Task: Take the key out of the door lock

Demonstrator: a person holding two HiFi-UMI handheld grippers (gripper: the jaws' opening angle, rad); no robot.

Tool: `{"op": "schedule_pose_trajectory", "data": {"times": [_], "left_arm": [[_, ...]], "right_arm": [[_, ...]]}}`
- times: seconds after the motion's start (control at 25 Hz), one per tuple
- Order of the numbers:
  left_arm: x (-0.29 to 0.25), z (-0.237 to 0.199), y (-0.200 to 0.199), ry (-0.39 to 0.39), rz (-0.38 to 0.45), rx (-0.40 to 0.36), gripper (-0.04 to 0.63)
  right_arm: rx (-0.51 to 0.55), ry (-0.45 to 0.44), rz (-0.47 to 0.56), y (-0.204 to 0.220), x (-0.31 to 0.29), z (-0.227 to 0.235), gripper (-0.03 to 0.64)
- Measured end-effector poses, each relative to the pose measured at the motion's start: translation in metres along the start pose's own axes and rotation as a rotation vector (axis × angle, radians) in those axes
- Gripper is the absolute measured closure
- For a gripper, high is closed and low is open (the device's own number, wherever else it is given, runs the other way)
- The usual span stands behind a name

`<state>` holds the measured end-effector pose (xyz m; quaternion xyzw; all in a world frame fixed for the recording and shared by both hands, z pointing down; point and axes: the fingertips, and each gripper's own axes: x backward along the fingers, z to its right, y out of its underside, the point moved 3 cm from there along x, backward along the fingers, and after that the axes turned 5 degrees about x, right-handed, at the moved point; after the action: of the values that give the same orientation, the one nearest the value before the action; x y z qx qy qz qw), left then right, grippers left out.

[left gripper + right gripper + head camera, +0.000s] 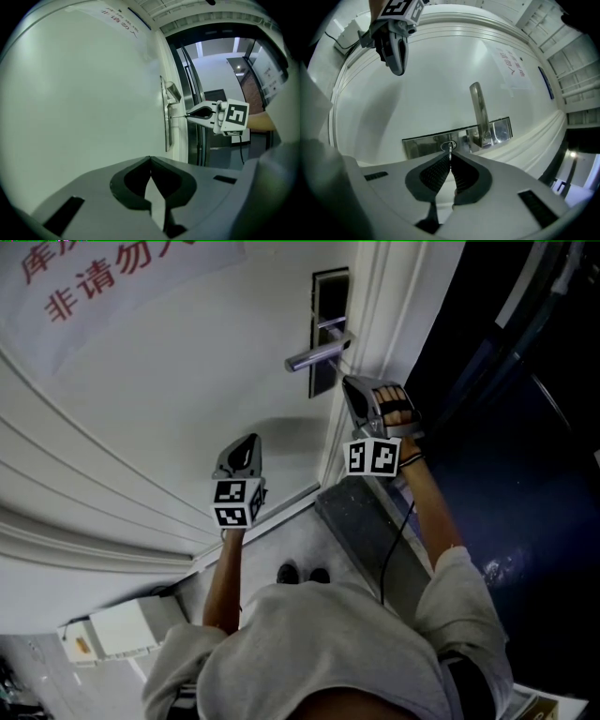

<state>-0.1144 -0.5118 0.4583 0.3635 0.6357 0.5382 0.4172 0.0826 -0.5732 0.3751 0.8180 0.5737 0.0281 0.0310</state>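
Note:
A metal lock plate (pixel 327 334) with a lever handle (pixel 317 356) is fixed to the white door (pixel 169 399). My right gripper (pixel 450 157) is shut on a thin silver key (pixel 450 149), whose tip sits at the round keyhole (pixel 448 146) in the plate (pixel 426 145). In the left gripper view the key (pixel 178 116) shows as a thin bar between the right gripper (pixel 189 115) and the plate (pixel 165 117). In the head view the right gripper (pixel 349 382) is just below the handle. My left gripper (pixel 249 441) hangs lower left by the bare door, shut and holding nothing (pixel 150 160).
A paper notice with red characters (pixel 103 277) is stuck on the door's upper left. The door frame (pixel 375 315) runs right of the lock, with a dark opening (pixel 506 427) beyond. A white box (pixel 122 629) sits on the floor near the person's feet (pixel 302 574).

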Motion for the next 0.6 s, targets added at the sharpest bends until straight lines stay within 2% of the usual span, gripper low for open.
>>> {"op": "schedule_pose_trajectory", "data": {"times": [0.12,0.32,0.6], "left_arm": [[-0.002,0.004,0.0,0.011,0.0,0.0,0.577],[-0.01,0.013,0.001,0.042,-0.007,-0.004,0.577],[-0.027,0.032,0.003,0.099,-0.01,-0.004,0.577]], "right_arm": [[-0.142,-0.017,-0.012,0.004,0.009,-0.003,0.588],[-0.449,-0.031,-0.053,0.017,0.029,-0.01,0.588],[-0.853,0.011,-0.123,0.05,0.061,-0.017,0.588]]}}
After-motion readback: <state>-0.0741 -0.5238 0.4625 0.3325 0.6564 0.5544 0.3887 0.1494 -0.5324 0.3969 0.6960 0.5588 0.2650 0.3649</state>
